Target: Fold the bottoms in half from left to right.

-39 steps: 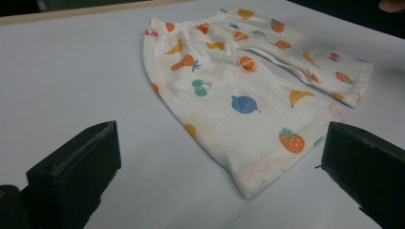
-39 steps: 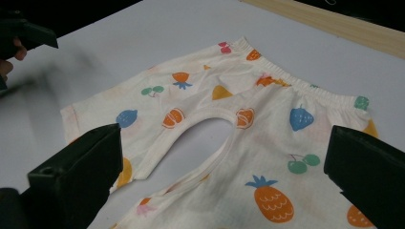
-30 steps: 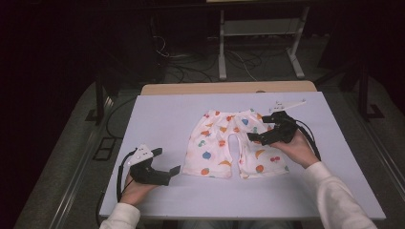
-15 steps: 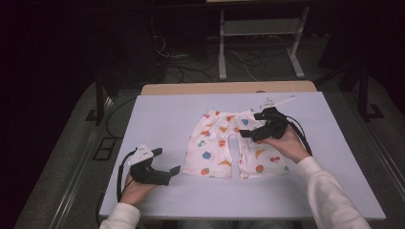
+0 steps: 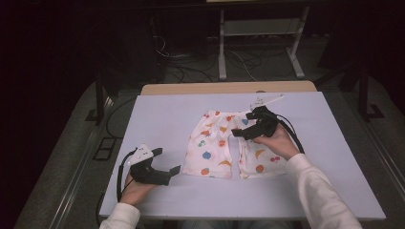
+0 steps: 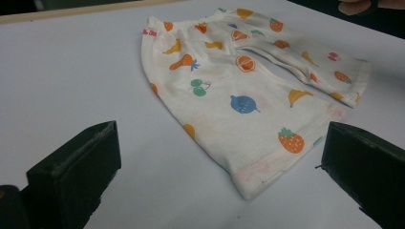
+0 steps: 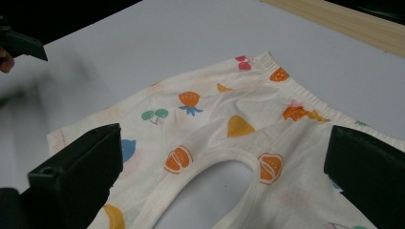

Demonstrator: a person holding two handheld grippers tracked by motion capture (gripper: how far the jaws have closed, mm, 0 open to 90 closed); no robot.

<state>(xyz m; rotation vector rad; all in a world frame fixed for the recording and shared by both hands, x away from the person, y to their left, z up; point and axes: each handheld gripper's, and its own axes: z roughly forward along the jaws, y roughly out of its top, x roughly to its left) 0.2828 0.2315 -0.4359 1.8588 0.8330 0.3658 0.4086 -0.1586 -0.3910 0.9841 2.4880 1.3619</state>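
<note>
Leftward over the shorts [image 5: 223, 143] goes my right gripper [image 5: 237, 133], now above the crotch; my left gripper [image 5: 175, 169] has stayed put.

Both sets of jaws are spread wide, grasping nothing. The fruit-print shorts lie flat mid-table [image 5: 162, 114], waistband away from me, my left gripper just beside the left leg hem.

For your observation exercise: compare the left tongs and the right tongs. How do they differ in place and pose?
The left tongs sit low on the bare table, beside the fruit-print shorts, while the right tongs hover over the shorts near the crotch. The left tongs face the hem of one leg; the right tongs face the waistband. Both are open and hold nothing.
</note>
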